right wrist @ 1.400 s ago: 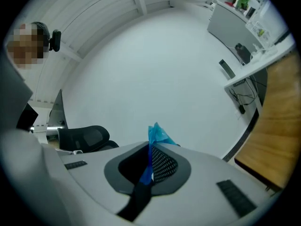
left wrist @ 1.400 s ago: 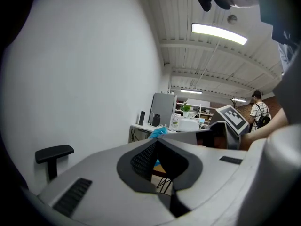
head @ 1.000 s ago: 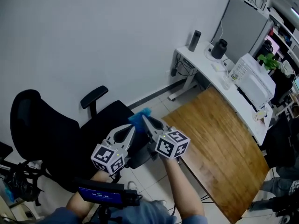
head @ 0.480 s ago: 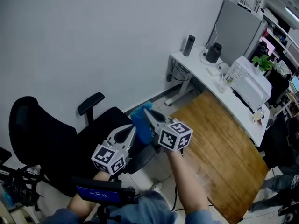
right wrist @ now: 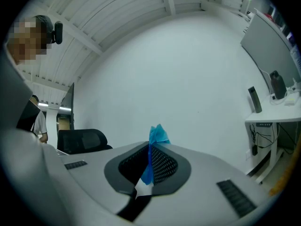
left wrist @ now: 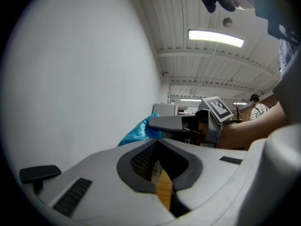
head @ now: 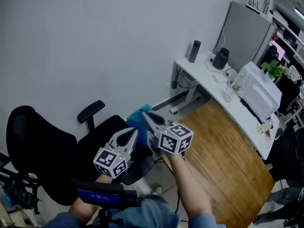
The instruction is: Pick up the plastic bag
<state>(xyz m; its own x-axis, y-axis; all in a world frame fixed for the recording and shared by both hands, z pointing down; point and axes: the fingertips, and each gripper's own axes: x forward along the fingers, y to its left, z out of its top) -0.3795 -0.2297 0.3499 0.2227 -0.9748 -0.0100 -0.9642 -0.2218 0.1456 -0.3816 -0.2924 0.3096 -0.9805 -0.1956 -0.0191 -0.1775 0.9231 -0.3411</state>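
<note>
A crumpled blue plastic bag (head: 137, 119) hangs in the air above the black office chair's seat (head: 102, 132). My right gripper (head: 145, 115) is shut on it. In the right gripper view a blue strip of the bag (right wrist: 156, 135) runs between the pads and sticks out past the tips of the right gripper (right wrist: 151, 149). My left gripper (head: 133, 131) sits just left of the bag, shut and empty. The left gripper view shows its closed jaws (left wrist: 157, 142), with the bag (left wrist: 137, 133) and the right gripper's fingers (left wrist: 169, 123) just beyond.
The black office chair (head: 38, 146) with its armrest (head: 91, 109) stands below and to the left, against a white wall. A wooden floor panel (head: 228, 160) lies to the right, by a white desk (head: 209, 77) with a monitor, printer and bottles. A small blue screen (head: 102, 196) is by my body.
The head view has swung a little, so the chair and desk sit differently in frame. Both grippers stay close together, the right one still shut on the blue bag.
</note>
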